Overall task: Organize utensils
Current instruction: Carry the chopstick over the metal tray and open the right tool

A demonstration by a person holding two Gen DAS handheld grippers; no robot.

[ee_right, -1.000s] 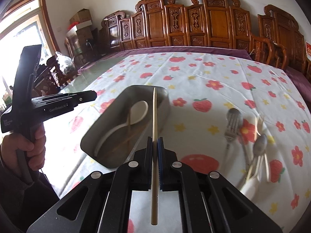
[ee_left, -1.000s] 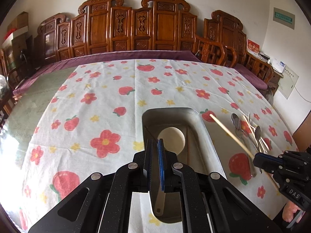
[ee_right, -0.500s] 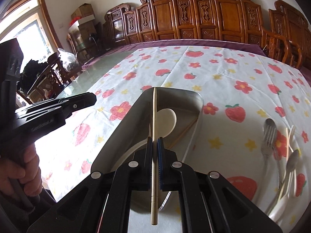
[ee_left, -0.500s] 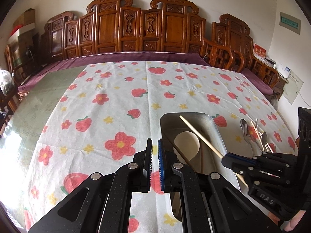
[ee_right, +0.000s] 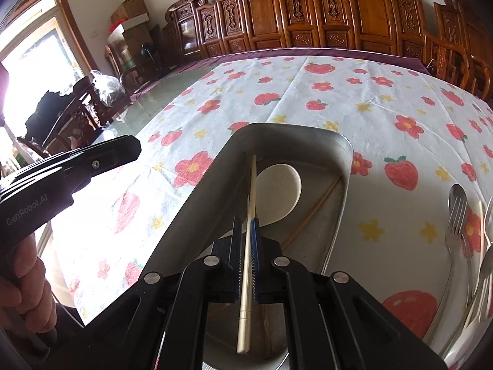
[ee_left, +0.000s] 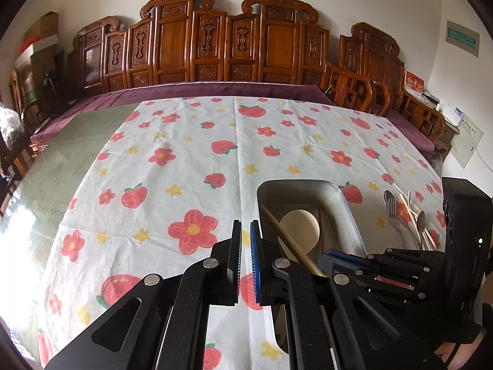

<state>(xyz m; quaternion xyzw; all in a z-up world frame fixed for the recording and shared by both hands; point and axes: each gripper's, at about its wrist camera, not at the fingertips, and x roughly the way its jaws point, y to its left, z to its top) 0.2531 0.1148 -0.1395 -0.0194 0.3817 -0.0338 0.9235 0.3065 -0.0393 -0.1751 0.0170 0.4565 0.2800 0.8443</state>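
A steel tray [ee_right: 345,154] [ee_left: 346,209] lies on the flowered tablecloth and holds a white spoon [ee_right: 279,194] [ee_left: 300,226] and a wooden chopstick [ee_right: 311,212]. My right gripper [ee_right: 245,225] is shut on a pale chopstick [ee_right: 251,191], low over the tray with the stick's tip near the far left wall. It shows in the left wrist view [ee_left: 326,254] with the chopstick [ee_left: 286,237] slanting into the tray. My left gripper [ee_left: 245,226] is nearly shut and empty, left of the tray above the cloth. It shows in the right wrist view [ee_right: 135,146].
Forks and spoons [ee_right: 459,215] [ee_left: 406,219] lie on the cloth right of the tray. Carved wooden chairs [ee_left: 215,43] line the table's far side. Bare glass tabletop [ee_left: 61,154] lies left of the cloth.
My right gripper has carried the chopstick forward and down into the tray. My left gripper has drawn away to the left of the tray, off the white spoon.
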